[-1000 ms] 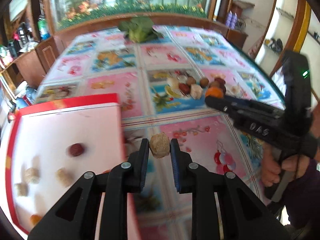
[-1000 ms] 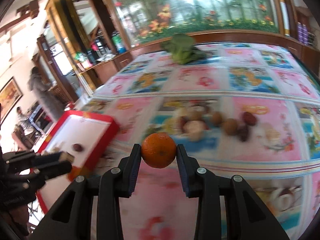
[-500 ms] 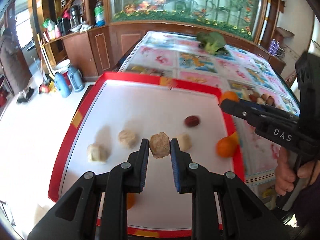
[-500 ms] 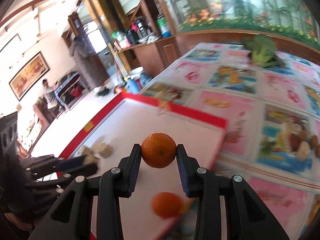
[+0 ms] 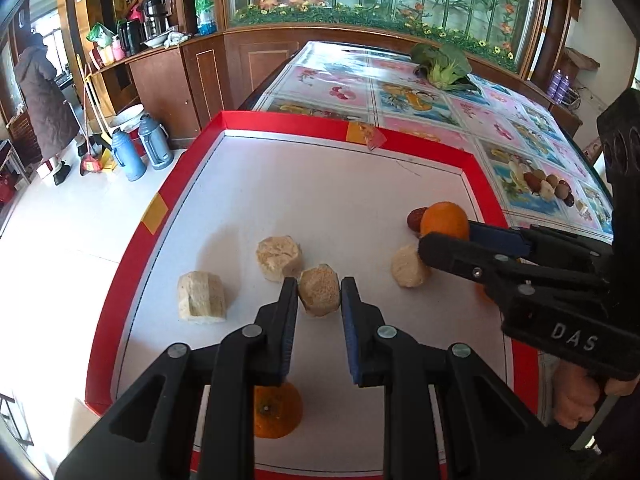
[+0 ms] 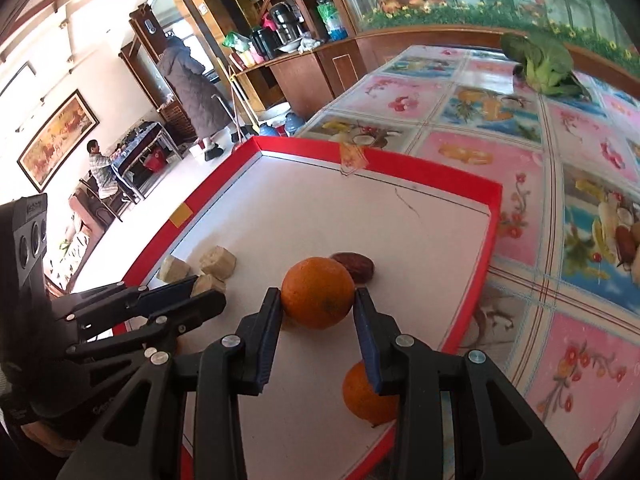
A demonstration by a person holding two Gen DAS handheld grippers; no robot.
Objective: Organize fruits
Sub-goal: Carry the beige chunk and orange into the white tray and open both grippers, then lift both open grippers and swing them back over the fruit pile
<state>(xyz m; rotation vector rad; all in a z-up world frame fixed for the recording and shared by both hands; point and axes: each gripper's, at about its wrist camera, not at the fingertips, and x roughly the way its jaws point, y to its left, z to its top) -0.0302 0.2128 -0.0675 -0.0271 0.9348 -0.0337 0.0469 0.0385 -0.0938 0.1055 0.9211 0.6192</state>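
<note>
My left gripper (image 5: 319,294) is shut on a beige fruit chunk (image 5: 319,295), held low over the white floor of a red-rimmed tray (image 5: 340,126). Two more beige chunks (image 5: 279,258) (image 5: 201,297) lie to its left, and a third (image 5: 408,268) to its right. My right gripper (image 6: 318,304) is shut on an orange (image 6: 318,298) over the tray's right side, near a dark red date (image 6: 354,266). The right gripper (image 5: 448,236) shows side-on in the left wrist view. Loose oranges rest in the tray (image 5: 276,410) (image 6: 370,398).
A pile of several more fruits (image 5: 550,188) lies on the patterned tablecloth to the right of the tray. A leafy green vegetable (image 5: 442,66) sits at the table's far end. The tray overhangs the table's left edge above the floor, where flasks (image 5: 140,148) stand.
Both grippers carried their fruit leftwards from the tablecloth to above the tray, then sank closer to its floor. The grips on the chunk and the orange stayed the same.
</note>
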